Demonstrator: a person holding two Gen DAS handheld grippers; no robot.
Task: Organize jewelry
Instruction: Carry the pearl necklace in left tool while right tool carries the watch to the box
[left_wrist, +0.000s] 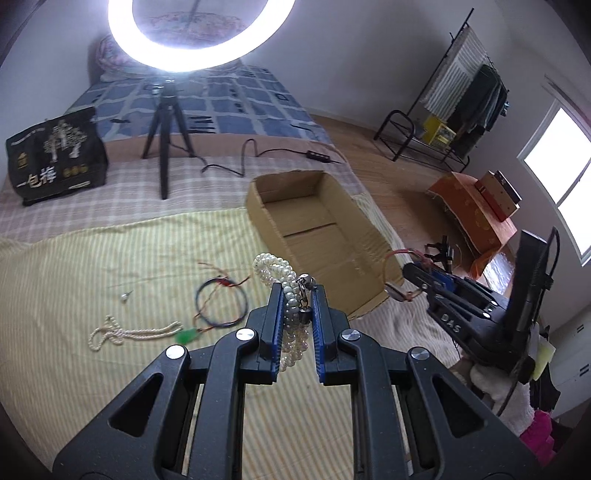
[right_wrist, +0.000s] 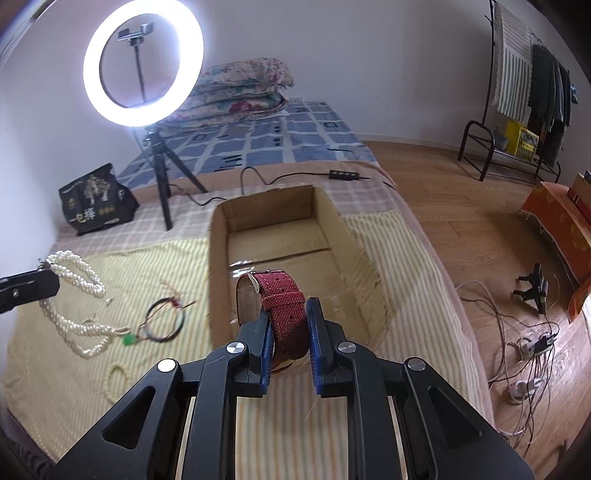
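1. Jewelry is riding in both grippers: your left gripper (left_wrist: 294, 295) is clamping a pearl bracelet (left_wrist: 284, 291), and your right gripper (right_wrist: 288, 317) is pinching a red watch (right_wrist: 284, 310) by its strap.
2. You are holding the watch right at the near rim of the cardboard box (right_wrist: 218, 266), so your right hand is nearer.
3. You are keeping the pearls left of the box, above the yellow cloth (left_wrist: 92, 266).
4. Loose pieces, a cord bracelet (left_wrist: 221, 303) among them, are lying on that cloth.

Black angular left claw (left_wrist: 293, 291) and right claw (right_wrist: 288, 314), blue ribbed inner pads, round silver screws, triangular cut-outs.
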